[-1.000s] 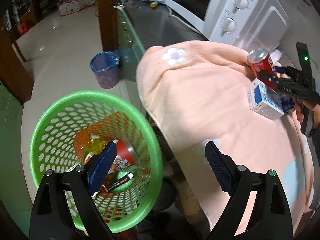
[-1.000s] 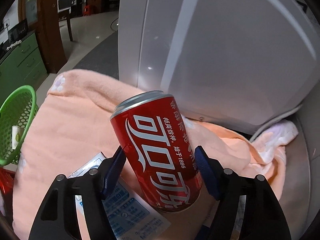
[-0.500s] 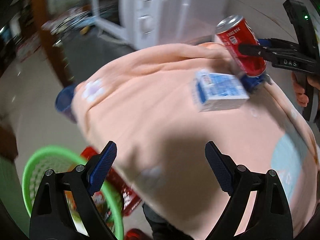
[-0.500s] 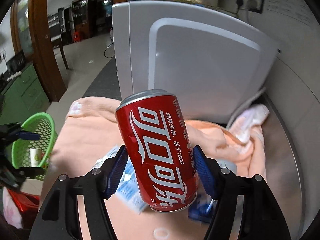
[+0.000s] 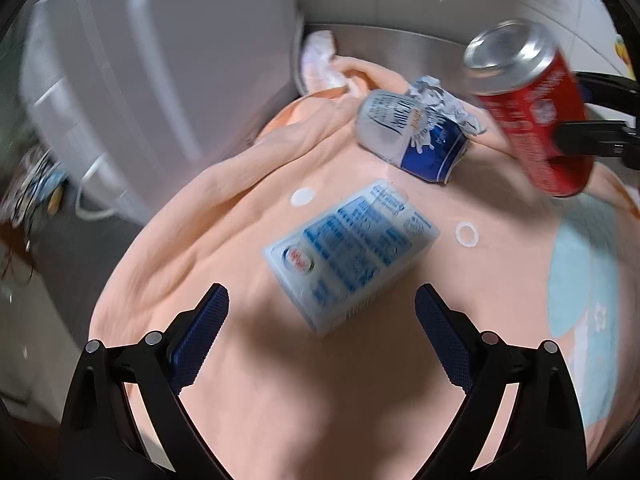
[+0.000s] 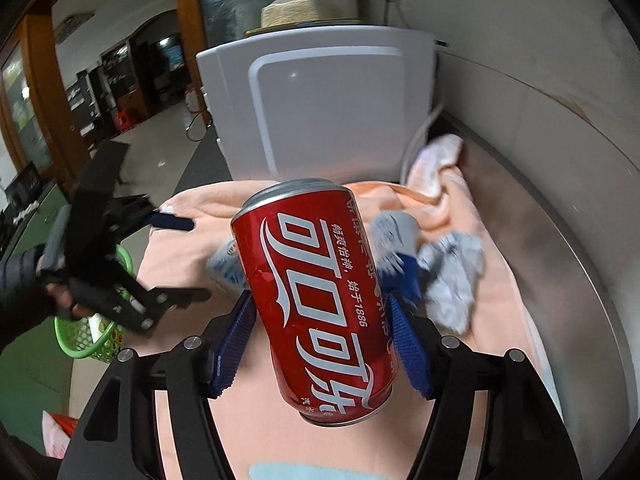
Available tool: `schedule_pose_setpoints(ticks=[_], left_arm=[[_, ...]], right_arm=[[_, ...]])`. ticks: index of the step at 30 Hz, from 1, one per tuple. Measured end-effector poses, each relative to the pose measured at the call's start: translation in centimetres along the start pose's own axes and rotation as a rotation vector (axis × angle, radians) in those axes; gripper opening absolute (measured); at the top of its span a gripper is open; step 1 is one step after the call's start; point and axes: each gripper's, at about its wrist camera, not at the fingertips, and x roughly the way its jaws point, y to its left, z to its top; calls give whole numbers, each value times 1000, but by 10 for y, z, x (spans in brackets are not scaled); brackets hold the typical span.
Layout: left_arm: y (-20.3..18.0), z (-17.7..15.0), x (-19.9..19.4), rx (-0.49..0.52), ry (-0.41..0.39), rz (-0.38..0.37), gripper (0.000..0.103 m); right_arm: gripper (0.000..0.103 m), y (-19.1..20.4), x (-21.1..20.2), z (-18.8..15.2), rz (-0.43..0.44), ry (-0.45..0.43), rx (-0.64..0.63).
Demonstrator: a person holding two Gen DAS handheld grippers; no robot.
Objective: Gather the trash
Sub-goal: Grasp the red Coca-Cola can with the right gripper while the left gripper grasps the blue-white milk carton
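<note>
My right gripper [image 6: 324,344] is shut on a red cola can [image 6: 316,300] and holds it above the peach cloth [image 6: 188,256]; the can also shows in the left wrist view [image 5: 528,108]. My left gripper [image 5: 322,340] is open and empty, just short of a blue-and-white carton [image 5: 352,252] lying on the cloth [image 5: 240,280]. Behind the carton lie a blue-and-white paper cup [image 5: 412,136] on its side and a crumpled paper wad [image 5: 440,100]. The green basket [image 6: 86,336] is at the left, past the cloth's edge.
A white microwave [image 5: 140,60] stands at the back left of the counter, also seen in the right wrist view [image 6: 320,108]. A steel counter strip [image 6: 540,240] and the wall run along the right. A bunched pale rag [image 5: 320,60] lies beside the microwave.
My left gripper swung from over the green basket to the cloth and now faces the carton. My right gripper lifted the cola can higher off the cloth.
</note>
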Motion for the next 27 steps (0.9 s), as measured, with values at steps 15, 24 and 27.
schedule_pose_setpoints(ticks=[15, 24, 27], left_arm=[[-18, 27, 55, 223, 88, -91, 95], [-16, 31, 73, 184, 92, -142, 90], [-18, 29, 69, 174, 75, -141, 82]], right_arm=[[64, -24, -3, -30, -14, 27, 108], [64, -22, 4, -36, -5, 42, 124], [64, -21, 3, -39, -3, 42, 128]])
